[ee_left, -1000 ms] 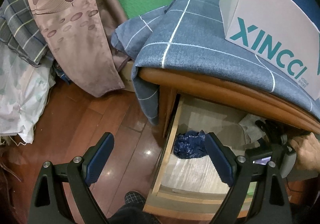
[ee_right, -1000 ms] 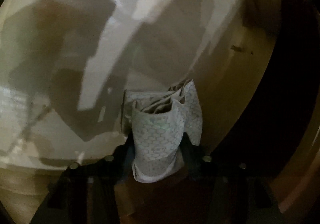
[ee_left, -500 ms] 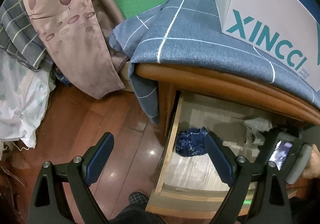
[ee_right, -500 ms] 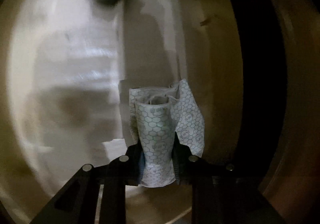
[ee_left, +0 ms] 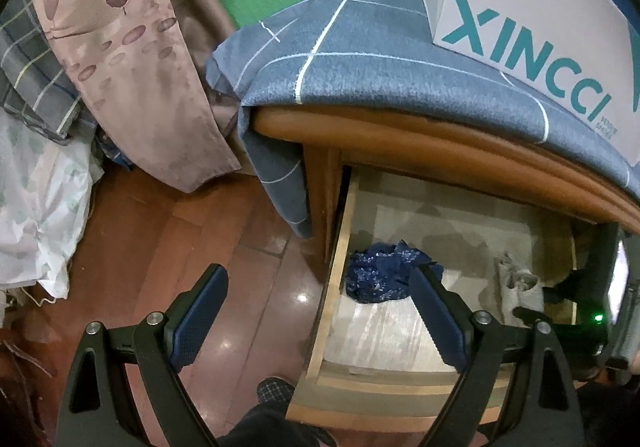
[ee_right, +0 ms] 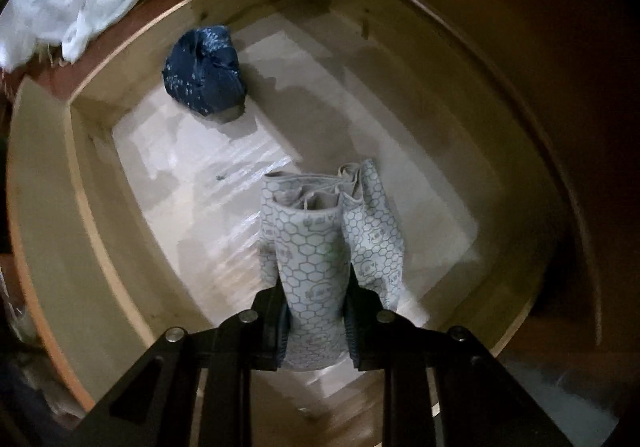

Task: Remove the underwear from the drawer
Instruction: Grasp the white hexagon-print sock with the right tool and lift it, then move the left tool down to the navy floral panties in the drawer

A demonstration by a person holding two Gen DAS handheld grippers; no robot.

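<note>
My right gripper (ee_right: 315,307) is shut on folded grey underwear with a honeycomb print (ee_right: 316,243) and holds it above the floor of the open wooden drawer (ee_right: 44,183). The grey underwear also shows in the left wrist view (ee_left: 516,285), with the right gripper (ee_left: 560,299) at the drawer's right side. Crumpled dark blue underwear (ee_right: 204,71) lies in the drawer's far left corner; it also shows in the left wrist view (ee_left: 380,275). My left gripper (ee_left: 320,311) is open and empty, above the drawer's left wall (ee_left: 332,287).
A blue checked cloth (ee_left: 380,59) covers the cabinet top, with a white XINCCI box (ee_left: 540,27) on it. Bedding and a white bag (ee_left: 36,207) lie on the wooden floor (ee_left: 180,239) to the left. A green wall stands behind.
My right gripper has pulled back and risen with the grey underwear, so the whole drawer now shows. My left gripper has shifted a little; its jaws stay open.
</note>
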